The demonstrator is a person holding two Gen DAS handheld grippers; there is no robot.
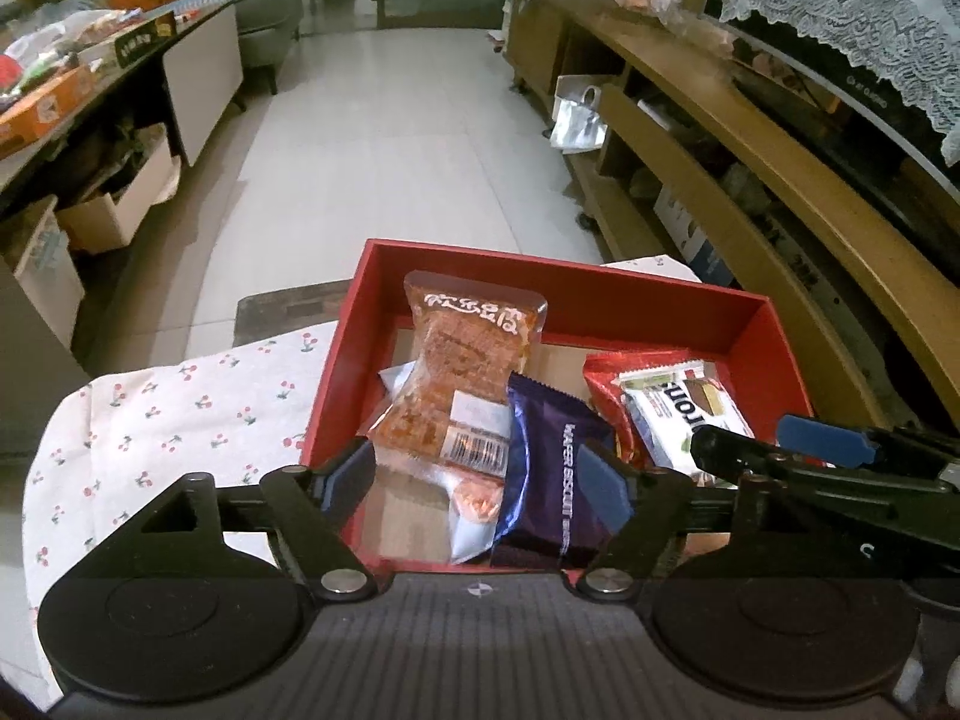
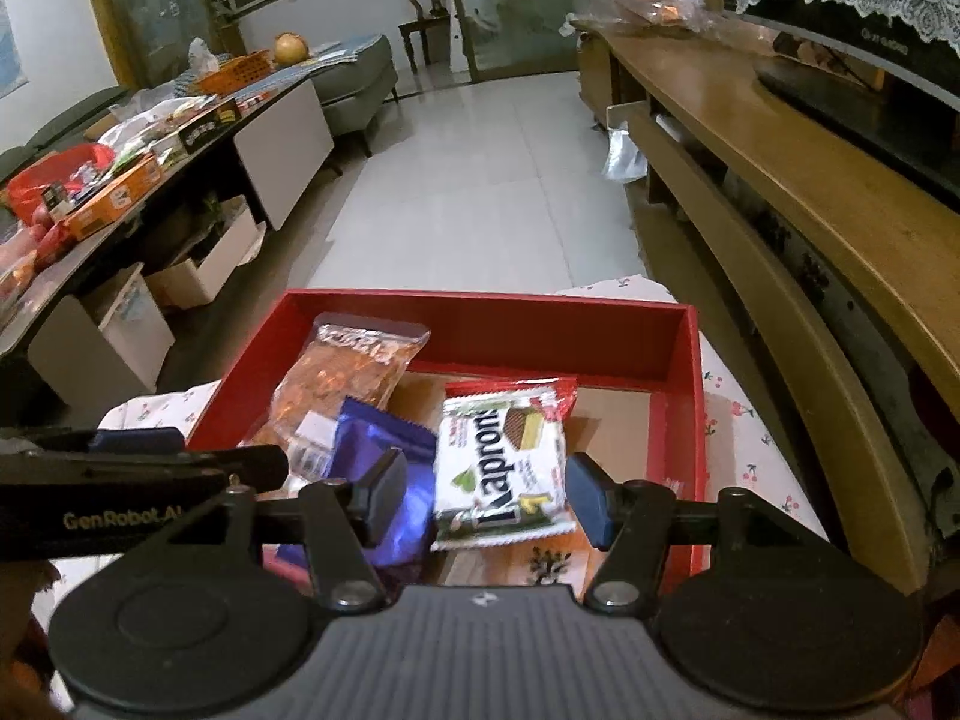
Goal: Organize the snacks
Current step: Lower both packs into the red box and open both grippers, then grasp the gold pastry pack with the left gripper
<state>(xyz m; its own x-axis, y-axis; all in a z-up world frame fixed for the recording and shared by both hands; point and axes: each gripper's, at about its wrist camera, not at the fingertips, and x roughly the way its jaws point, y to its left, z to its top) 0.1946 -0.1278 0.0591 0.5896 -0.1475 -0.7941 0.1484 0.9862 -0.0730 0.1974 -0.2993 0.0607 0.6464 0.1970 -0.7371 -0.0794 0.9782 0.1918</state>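
The purple wafer packet (image 1: 549,468) hides the white pouch (image 1: 474,525) underneath it.

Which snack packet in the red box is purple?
The wafer biscuit packet, lying between the orange packet and the white packet; it alone is purple.

We see a cherry-print cloth (image 1: 180,408) covering the worktop, pale floor tiles (image 1: 390,138) beyond, a wooden TV stand (image 2: 810,192) along the right, a lace cover (image 1: 840,6) above, and a round yellow fruit (image 2: 291,48) far left.
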